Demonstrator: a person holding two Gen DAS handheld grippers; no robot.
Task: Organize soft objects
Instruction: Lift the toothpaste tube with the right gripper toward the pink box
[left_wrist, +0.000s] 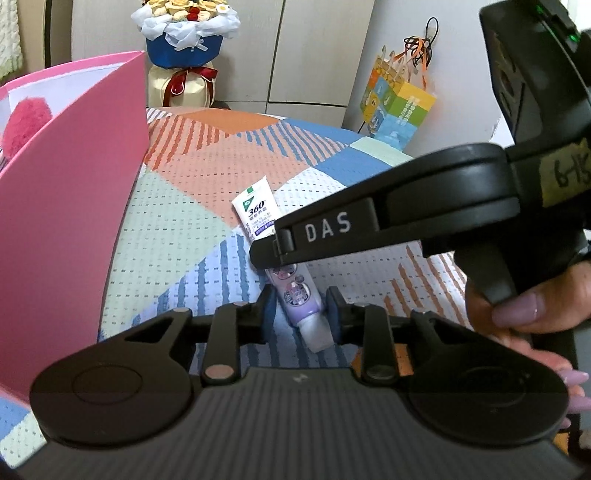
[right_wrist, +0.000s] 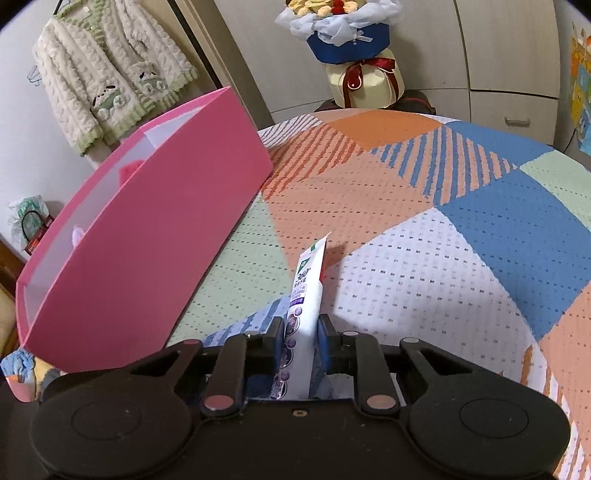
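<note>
A white and purple squeeze tube (left_wrist: 295, 291) marked 360 lies over the patterned quilt. In the left wrist view its cap end sits between my left gripper's (left_wrist: 300, 306) open fingers, with gaps on both sides. My right gripper (right_wrist: 302, 336) is shut on the same tube (right_wrist: 307, 291), which stands edge-on between its blue pads. From the left wrist view the right gripper (left_wrist: 266, 254) reaches in from the right above the tube. A pink box (right_wrist: 147, 236) stands at the left with a red fluffy object (left_wrist: 26, 122) inside.
The quilt (right_wrist: 424, 258) in orange, blue, green and white patches covers the surface. A flower bouquet (right_wrist: 347, 48) stands at the far edge. A fleece jacket (right_wrist: 107, 74) hangs on the wall behind the box. A colourful paper bag (left_wrist: 399, 107) hangs at the right.
</note>
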